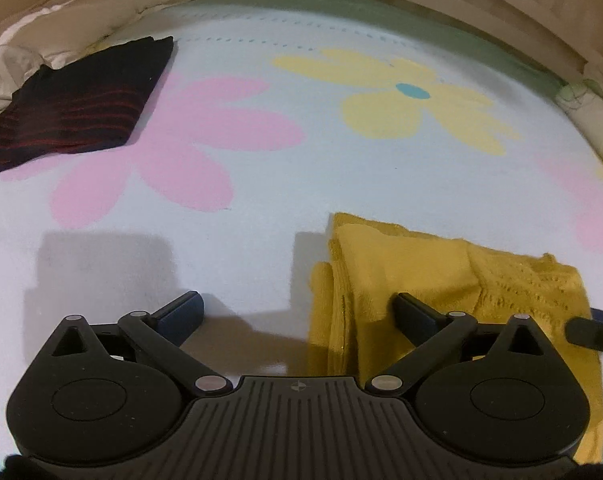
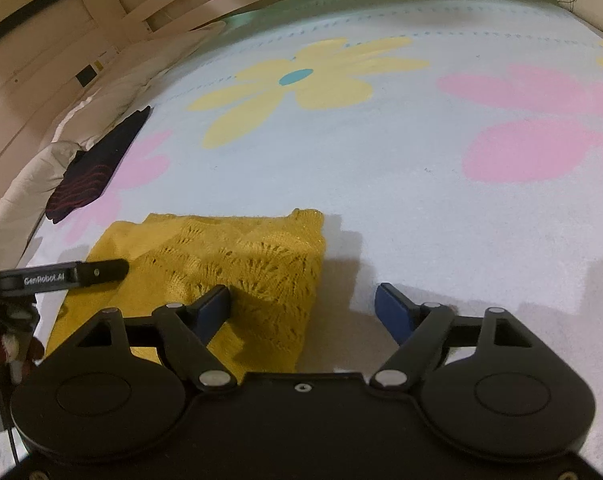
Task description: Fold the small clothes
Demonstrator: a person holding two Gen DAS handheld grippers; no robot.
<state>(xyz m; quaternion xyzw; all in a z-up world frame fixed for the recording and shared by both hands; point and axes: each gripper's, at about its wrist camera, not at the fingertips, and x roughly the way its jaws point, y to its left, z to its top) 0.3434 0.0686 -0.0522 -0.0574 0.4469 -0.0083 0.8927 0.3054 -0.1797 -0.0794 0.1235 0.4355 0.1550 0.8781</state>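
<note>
Now, step: I judge the yellow knit (image 2: 237, 264) folded, or close to it, and just let go; both sets of my fingers are clear of it.
Yellow knit: lies on the bed (image 2: 401, 184), near the edge closest to me, as a layered rectangle with a lacy panel on top. In the left view a narrow strip along its left side looks doubled under.
Left fingers (image 1: 297, 312): spread wide and empty. One pad stands over bare bed, the other over the knit's left part; I cannot tell if that pad touches the cloth.
Right fingers (image 2: 303, 306): released, gaping, nothing between them. The left pad (image 2: 215, 304) sits over the knit's right part, the right pad over bare bed beside the knit's right edge.
Dark striped garment (image 1: 81, 104): already folded, resting by the bed's far left edge against the white bedding (image 1: 17, 60), well apart from the yellow one.
Progress: one piece stacked away, the second looks nearly done.
Next move: either a last halving fold or carrying the knit toward the dark piece. Both call for pinching through all layers at two corners at once, so the layers do not slide apart.
Risk: the loose open knit could snag on a pad or sag out of shape when lifted.
</note>
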